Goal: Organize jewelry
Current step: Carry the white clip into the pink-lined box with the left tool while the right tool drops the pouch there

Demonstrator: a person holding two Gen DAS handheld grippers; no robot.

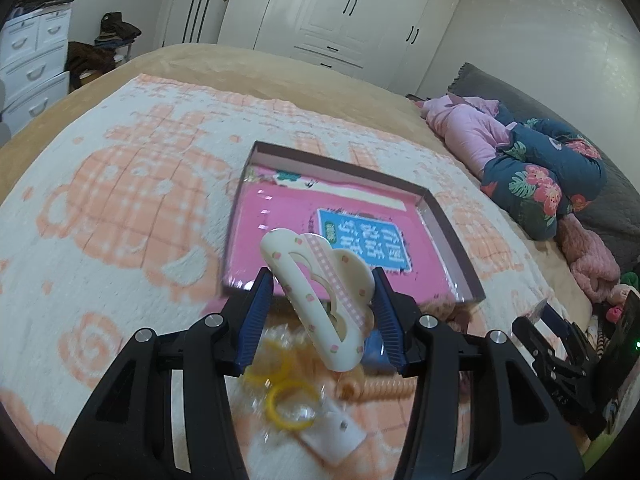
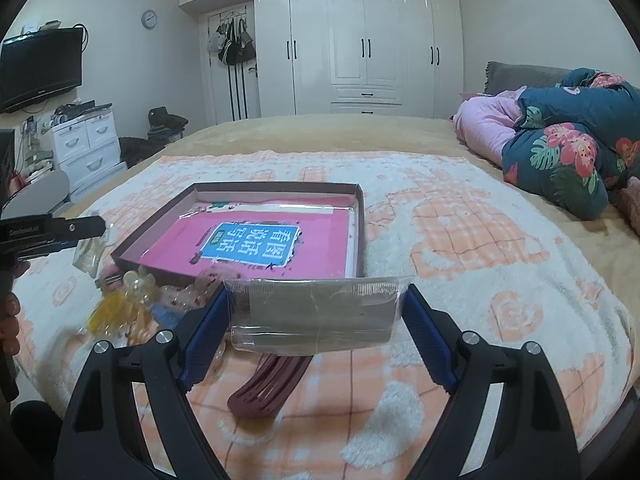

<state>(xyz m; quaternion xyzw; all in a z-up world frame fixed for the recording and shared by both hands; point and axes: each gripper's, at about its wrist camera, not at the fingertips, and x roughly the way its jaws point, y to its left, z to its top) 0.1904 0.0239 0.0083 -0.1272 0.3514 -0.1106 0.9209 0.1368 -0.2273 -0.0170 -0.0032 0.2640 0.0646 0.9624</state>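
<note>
The left gripper (image 1: pixel 322 300) was clamped on a glossy cream plastic hair claw clip (image 1: pixel 320 300) with small pink flowers and a pink gingham stripe, its long axis slanting from near right up to far left above the bed. Below it lay translucent yellow plastic rings (image 1: pixel 286 402) on a clear packet. The right gripper (image 2: pixel 316 308) pressed its blue ribbed pads on a flat clear plastic sleeve (image 2: pixel 316 312) held crosswise, long edge left to right, over a dark red comb-like clip (image 2: pixel 268 388). Farther off, on the fluffy white-and-peach blanket (image 2: pixel 480 248), sat a shallow brown cardboard box lid (image 2: pixel 362 216) holding a pink book (image 2: pixel 260 248).
</note>
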